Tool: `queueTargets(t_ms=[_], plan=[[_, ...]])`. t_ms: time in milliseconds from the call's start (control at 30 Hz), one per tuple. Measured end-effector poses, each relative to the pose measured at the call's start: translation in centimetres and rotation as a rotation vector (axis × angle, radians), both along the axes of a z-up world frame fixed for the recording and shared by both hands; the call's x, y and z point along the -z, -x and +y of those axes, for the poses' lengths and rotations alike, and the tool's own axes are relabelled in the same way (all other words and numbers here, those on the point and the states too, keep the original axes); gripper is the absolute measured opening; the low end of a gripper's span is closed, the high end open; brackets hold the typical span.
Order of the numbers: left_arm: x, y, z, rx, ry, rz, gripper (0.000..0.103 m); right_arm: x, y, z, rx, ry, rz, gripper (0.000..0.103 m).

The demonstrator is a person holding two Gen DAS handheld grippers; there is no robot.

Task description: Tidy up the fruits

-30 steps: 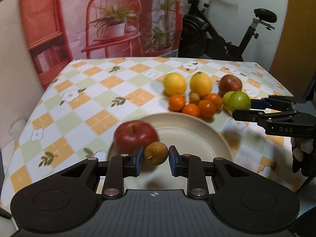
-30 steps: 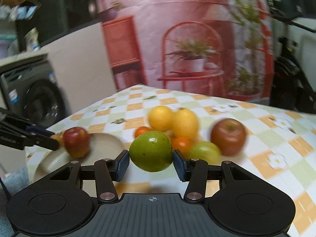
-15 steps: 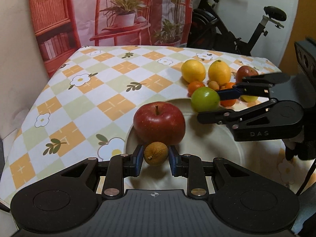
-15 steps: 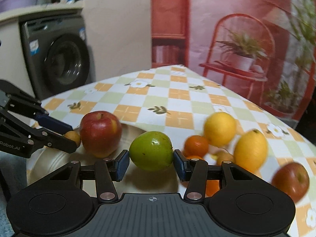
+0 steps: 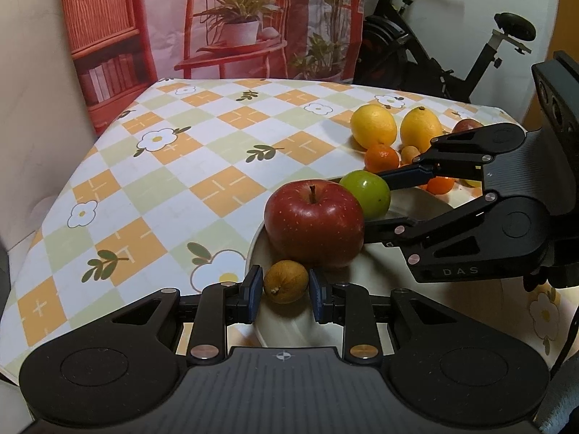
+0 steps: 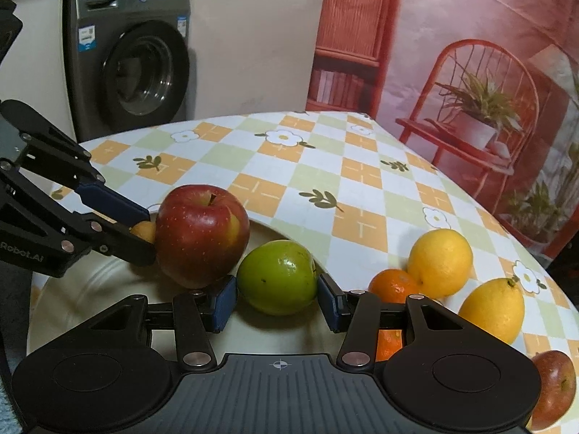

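So far I count one red apple [image 5: 314, 222] resting in the cream plate [image 5: 470, 311], and two more fruits over that plate in my grippers. My left gripper [image 5: 282, 287] has its blue pads against a small brown fruit [image 5: 286, 281], possibly a longan, low over the near rim and just beside the apple; I judge it gripped, though I cannot tell if it already rests on the plate. My right gripper [image 6: 278, 298] is clamped on a green apple [image 6: 278, 277], which sits against the red apple's side and low in the plate.

Left outside, by my reckoning: two lemons [image 6: 440, 262] [image 6: 493, 310], a mandarin [image 6: 393, 285] touching the nearer lemon, more orange fruit partly hidden behind my right gripper, another small brown fruit [image 5: 410, 153], and a second red apple [image 6: 553, 388] at the frame's edge. So roughly a third is done; both releases come next, I think.

All this sits on a table under a checked cloth [image 5: 217, 166] of orange, green and white squares with flowers. Behind hang a printed backdrop [image 5: 235, 18] of a red chair and plants, an exercise bike [image 5: 434, 43], and a washing machine [image 6: 134, 68].
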State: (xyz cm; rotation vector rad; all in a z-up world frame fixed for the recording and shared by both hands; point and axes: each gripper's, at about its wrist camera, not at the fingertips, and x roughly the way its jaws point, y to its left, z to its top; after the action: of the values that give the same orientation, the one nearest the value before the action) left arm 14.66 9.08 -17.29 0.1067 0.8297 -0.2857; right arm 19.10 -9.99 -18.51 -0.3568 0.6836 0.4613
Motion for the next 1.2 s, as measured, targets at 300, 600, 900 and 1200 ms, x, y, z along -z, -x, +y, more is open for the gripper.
queueTargets(t_ms=[300,600,900,1200], plan=[[0.1,0.0,-0.3,-0.007,-0.017,0.001,0.030,0.1,0.0,0.1,0.000,0.007,-0.013,0.046],[-0.5,0.4,-0.2,-0.036,0.007,-0.017,0.039,-0.5,0.8,-0.4,0.011,-0.023,-0.035,0.047],[-1.8,0.9,-0.7,-0.070,0.034,-0.064,0.039,-1.8,3.1,-2.9,0.068,-0.095,-0.107,0.049],[-2.9,1.2,-2.5,-0.070,0.031,-0.097,0.039,-2.3,5.4,-7.8,0.214,-0.170,-0.210,0.049]])
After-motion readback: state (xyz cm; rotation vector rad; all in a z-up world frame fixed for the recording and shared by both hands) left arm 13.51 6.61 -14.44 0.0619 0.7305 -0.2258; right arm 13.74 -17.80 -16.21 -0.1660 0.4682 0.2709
